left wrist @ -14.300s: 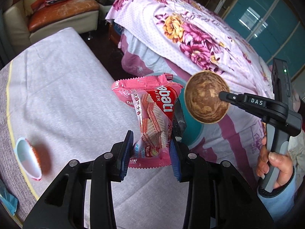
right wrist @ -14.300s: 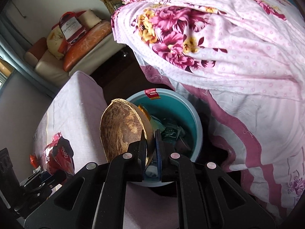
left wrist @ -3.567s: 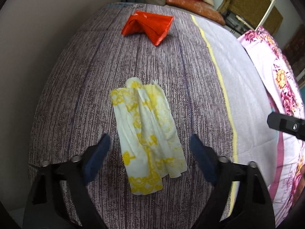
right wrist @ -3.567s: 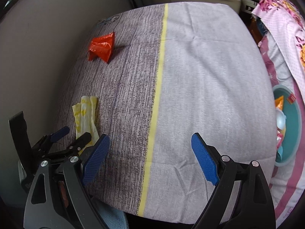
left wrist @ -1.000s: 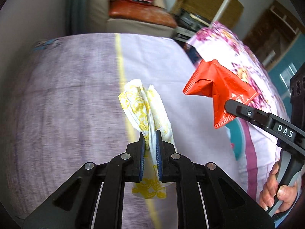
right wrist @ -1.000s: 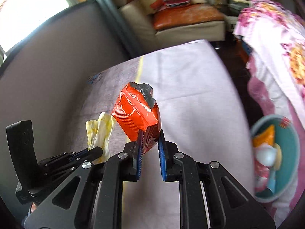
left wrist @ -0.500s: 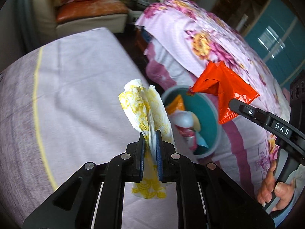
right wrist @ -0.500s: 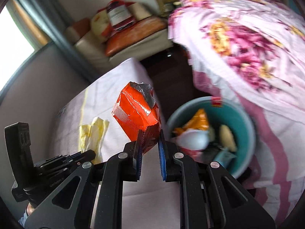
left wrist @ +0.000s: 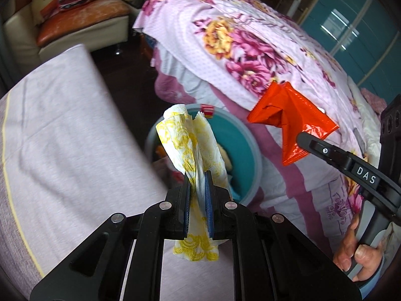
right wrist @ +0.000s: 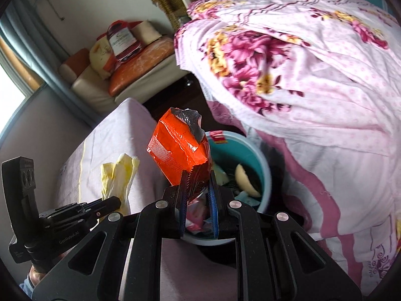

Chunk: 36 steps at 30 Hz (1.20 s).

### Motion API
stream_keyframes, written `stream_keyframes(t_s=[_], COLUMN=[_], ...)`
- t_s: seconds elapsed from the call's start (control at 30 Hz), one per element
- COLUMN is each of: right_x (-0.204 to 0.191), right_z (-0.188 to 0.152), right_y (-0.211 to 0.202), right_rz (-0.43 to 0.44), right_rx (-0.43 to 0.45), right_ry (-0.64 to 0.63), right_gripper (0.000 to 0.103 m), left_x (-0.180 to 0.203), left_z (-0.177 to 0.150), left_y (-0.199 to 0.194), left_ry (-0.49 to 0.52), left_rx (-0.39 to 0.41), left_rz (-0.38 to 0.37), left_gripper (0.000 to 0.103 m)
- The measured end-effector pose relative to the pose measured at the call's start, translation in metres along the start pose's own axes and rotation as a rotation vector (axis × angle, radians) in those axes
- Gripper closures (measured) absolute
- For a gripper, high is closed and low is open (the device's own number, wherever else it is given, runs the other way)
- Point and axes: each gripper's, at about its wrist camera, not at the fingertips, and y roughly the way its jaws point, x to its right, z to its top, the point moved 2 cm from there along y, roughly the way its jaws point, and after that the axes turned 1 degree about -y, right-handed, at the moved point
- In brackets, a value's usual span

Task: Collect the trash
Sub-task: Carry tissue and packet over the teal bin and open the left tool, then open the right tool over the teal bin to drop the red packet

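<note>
Napkin (left wrist: pixel 193 155) upright, long axis vertical.

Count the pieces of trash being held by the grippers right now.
2. The yellow napkin is clamped in the left gripper; the orange wrapper is clamped in the right gripper. More trash lies in the teal bin, partly hidden.

The left gripper (left wrist: pixel 198 193), a black two-finger clamp with blue pads, points steeply downward with its jaws pinched tight on a crumpled white-and-yellow paper napkin (left wrist: pixel 193 148) that sticks up between them and hangs out below. The right gripper (right wrist: pixel 198 195), of the same black build, also tilts downward, its blue pads (right wrist: pixel 183 208) clamped on the lower end of a crinkled orange-red foil wrapper (right wrist: pixel 180 148). In the left wrist view the person's right hand (left wrist: pixel 356 253) wraps around the right gripper's handle, fingers curled.
</note>
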Motion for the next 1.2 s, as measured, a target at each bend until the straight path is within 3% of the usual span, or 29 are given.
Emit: stream_keyframes(t_s=[0.47,0.53,0.6,0.67,0.8,0.93,1.0,1.2], right_x=[0.028,0.030,0.029,0.028,0.025,0.021,0.018,0.008], right_z=[0.007,0.008,0.008,0.009,0.011,0.011,0.012,0.013], right_y=[-0.002,-0.001,-0.001,0.001,0.004,0.009,0.011,0.017], right_rz=[-0.043,-0.050,-0.054,-0.060,-0.067,-0.074,-0.080,-0.097], right_rx=[-0.004,-0.006,-0.008,-0.013,-0.023,-0.035,-0.042,-0.062], right_ry=[0.046,0.047,0.046,0.043,0.040,0.033,0.025,0.003], right_gripper=[0.088,0.088,0.088,0.088,0.088,0.088,0.088,0.088], left_x=[0.036,0.034,0.031,0.028,0.025,0.017,0.013,-0.004], left_z=[0.014,0.015,0.015,0.016,0.017,0.015,0.014,0.009], left_y=[0.039,0.043,0.043,0.042,0.040,0.038,0.038,0.029], left_ry=[0.045,0.038,0.029,0.027,0.026,0.023,0.015,-0.005], left_rx=[-0.050,-0.057,-0.049,-0.035,-0.025,-0.023,-0.028,-0.019], left_rz=[-0.071,-0.073,-0.069,-0.064,-0.057,-0.040,-0.034,-0.005], left_gripper=[0.089,0.078,0.057,0.044,0.028,0.021,0.012,0.011])
